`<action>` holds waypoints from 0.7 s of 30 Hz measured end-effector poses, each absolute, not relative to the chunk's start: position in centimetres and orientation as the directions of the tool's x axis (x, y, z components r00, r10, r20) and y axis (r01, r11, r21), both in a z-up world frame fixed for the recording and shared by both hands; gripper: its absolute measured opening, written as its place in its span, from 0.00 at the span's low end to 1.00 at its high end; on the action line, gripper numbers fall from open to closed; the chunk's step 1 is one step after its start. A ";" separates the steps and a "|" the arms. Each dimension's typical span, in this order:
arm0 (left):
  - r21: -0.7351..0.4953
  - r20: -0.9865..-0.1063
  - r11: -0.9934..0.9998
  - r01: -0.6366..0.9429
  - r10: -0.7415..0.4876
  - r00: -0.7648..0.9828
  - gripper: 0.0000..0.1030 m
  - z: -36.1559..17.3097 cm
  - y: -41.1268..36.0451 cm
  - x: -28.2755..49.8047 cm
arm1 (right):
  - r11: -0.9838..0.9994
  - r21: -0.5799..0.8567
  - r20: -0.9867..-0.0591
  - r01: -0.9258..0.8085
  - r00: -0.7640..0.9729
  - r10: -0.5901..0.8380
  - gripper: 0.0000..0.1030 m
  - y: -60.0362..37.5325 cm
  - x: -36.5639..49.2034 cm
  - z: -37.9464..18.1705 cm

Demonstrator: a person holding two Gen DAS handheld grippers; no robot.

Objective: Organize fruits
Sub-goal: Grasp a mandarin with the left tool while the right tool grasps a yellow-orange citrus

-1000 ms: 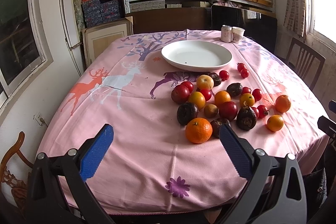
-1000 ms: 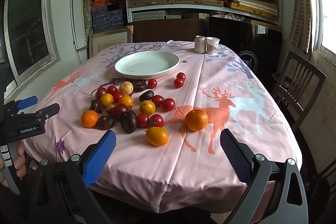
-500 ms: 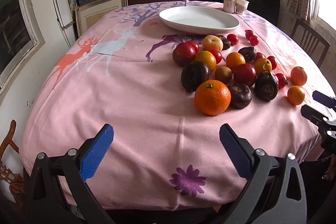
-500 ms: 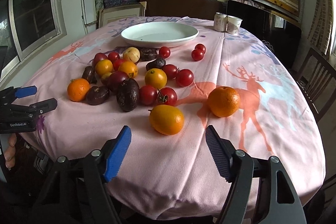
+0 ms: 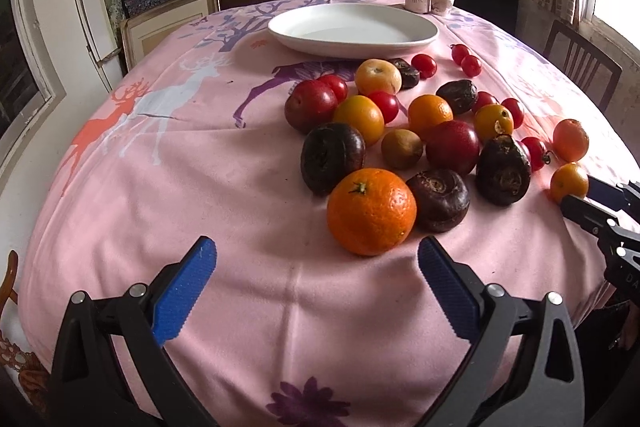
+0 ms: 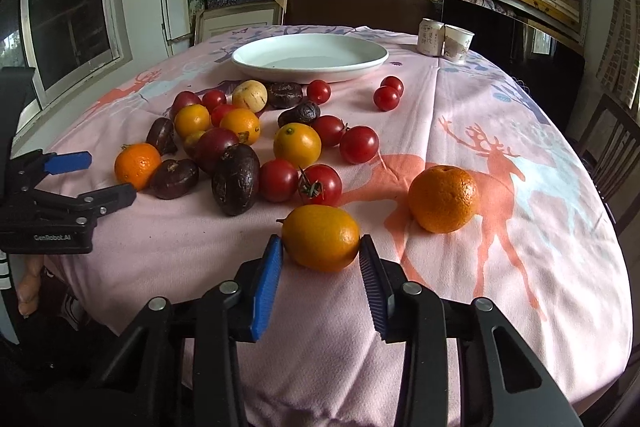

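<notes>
1. The left gripper (image 5: 316, 263) is spread wide over the pink tablecloth (image 5: 208, 179) with nothing between its blue pads (image 5: 184, 285). A large orange (image 5: 371, 211) lies just ahead of it, toward the right pad.
2. The left wrist view shows close up what the other view shows small: the orange touches a dark wrinkled fruit (image 5: 439, 199), with a kiwi-like brown fruit (image 5: 401, 149) behind them.
3. Only the right wrist view shows the grip. The right gripper (image 6: 322, 253) has its pads at either side of a yellow-orange citrus (image 6: 321, 237) that sits on the cloth near the table's front edge; whether both pads press it I cannot tell.
4. In the left wrist view this same citrus (image 5: 569, 182) is a small ball at the far right, partly hidden by the right gripper's fingers (image 5: 600, 193).
5. The right wrist view alone shows a second orange (image 6: 444, 199) sitting apart on a deer print, right of the held citrus.
6. Both views show the white plate (image 6: 312, 61) empty beyond the fruit heap, with a can (image 6: 430, 37) and paper cup (image 6: 457, 43) at the far right.
</notes>
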State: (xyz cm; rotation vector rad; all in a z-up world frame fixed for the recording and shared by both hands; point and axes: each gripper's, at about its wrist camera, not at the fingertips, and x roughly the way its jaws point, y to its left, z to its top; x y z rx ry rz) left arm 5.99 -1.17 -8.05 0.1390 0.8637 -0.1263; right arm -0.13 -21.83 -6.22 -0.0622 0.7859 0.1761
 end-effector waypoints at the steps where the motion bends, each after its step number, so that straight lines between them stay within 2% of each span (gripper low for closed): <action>1: 0.054 -0.764 0.983 0.175 -0.072 0.642 0.92 -8.1 -1.3 6.1 | 0.983 0.016 -0.709 -0.181 0.691 0.139 0.38 -21.9 -0.2 -6.2; 2: 0.031 -0.761 0.982 0.188 -0.099 0.642 0.87 -8.2 -1.2 6.1 | 0.983 0.020 -0.708 -0.182 0.692 0.142 0.38 -22.0 -0.2 -6.2; 4: -0.091 -0.759 0.964 0.249 -0.230 0.609 0.56 -8.4 -0.9 6.3 | 0.983 0.025 -0.704 -0.182 0.695 0.146 0.38 -22.1 -0.4 -6.0; 5: -0.128 -0.750 0.956 0.263 -0.267 0.605 0.55 -8.3 -0.7 6.3 | 0.983 0.031 -0.701 -0.183 0.697 0.152 0.38 -22.2 -0.5 -6.0; 6: -0.163 -0.739 0.945 0.284 -0.307 0.600 0.48 -8.2 -0.5 6.2 | 0.982 0.037 -0.700 -0.184 0.697 0.157 0.38 -22.3 -0.6 -6.0; 8: -0.149 -0.738 0.944 0.295 -0.305 0.602 0.42 -8.0 -0.7 6.1 | 0.982 0.047 -0.694 -0.183 0.701 0.164 0.38 -22.4 -0.7 -5.8; 14: -0.149 -0.725 0.942 0.300 -0.310 0.614 0.38 -8.4 -0.6 6.3 | 0.980 0.059 -0.686 -0.188 0.706 0.177 0.38 -22.6 -0.8 -5.7; 20: -0.075 -0.729 0.959 0.274 -0.240 0.641 0.41 -8.3 -1.3 6.8 | 0.980 0.061 -0.694 -0.191 0.697 0.179 0.38 -22.5 -0.7 -5.9; 21: -0.059 -0.729 0.961 0.271 -0.227 0.645 0.45 -8.4 -1.5 7.0 | 0.980 0.061 -0.693 -0.190 0.698 0.179 0.38 -22.5 -0.7 -5.9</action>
